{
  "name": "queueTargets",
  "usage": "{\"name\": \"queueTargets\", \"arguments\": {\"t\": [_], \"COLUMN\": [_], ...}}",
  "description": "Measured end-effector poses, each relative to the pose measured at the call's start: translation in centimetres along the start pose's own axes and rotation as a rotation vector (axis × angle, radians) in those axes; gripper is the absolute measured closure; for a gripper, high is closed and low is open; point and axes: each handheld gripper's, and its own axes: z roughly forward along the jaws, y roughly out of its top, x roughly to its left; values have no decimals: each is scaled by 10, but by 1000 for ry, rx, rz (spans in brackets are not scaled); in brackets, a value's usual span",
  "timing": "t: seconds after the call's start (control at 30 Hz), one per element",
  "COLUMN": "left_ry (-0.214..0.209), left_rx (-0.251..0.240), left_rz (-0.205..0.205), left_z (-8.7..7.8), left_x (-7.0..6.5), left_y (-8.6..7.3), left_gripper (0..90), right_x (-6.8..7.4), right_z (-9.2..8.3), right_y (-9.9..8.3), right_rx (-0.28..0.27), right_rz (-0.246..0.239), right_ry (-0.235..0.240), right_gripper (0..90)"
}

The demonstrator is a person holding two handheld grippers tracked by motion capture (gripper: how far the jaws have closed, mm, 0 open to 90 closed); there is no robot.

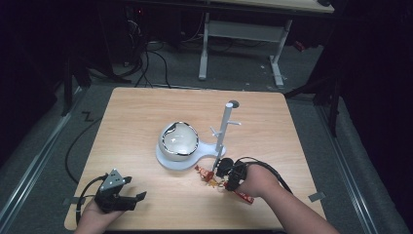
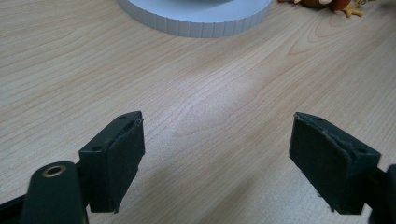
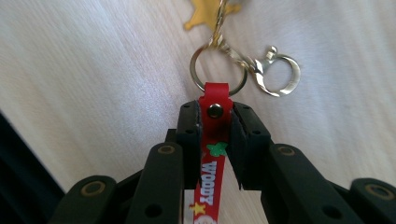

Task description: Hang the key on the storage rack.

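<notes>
Left claw [image 1: 127, 199]: resting at the near left corner of the tabletop [image 1: 146, 112], its jaws standing wide apart over bare wood.
Right claw [image 3: 216, 122]: sitting at the near right, its jaws pinching the red strap [image 3: 214, 140] of a keychain.
Keychain: lying on the wood just beside the stand's base, gold ring [image 3: 218, 70] and clasp [image 3: 275, 72] trailing past the jaws.
White stand [image 1: 223, 131]: rising upright behind the right hand.
Bowl [image 1: 179, 140]: sitting on the stand's round base.

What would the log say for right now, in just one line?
left gripper: open, idle over table | right gripper: shut on red strap of keychain | white stand: nothing hung
</notes>
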Motion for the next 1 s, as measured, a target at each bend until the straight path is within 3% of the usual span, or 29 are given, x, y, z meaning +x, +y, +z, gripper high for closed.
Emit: {"name": "queueTargets", "arguments": {"t": [0.3,0.6,0.77,1.0], "left_ry": [3,3,3,3], "left_rx": [1,2,2,2], "left_rz": [4,5,5,4], "left_z": [0,0,0,0], "left_x": [-1,-1,-2,-2], "left_y": [1,0,0,0], "left_gripper": [190,190,190,190], "right_x": [-4,-14,-20,-29], "right_z": [-45,-84,-102,-126], "right_y": [-7,-20,-28,-36], "right_rx": [-43,-30,-49,-52], "right_rz": [44,87,107,156], "right_ry": [-4,-38,-6,-50], "right_gripper": [750,750,749,749]}}
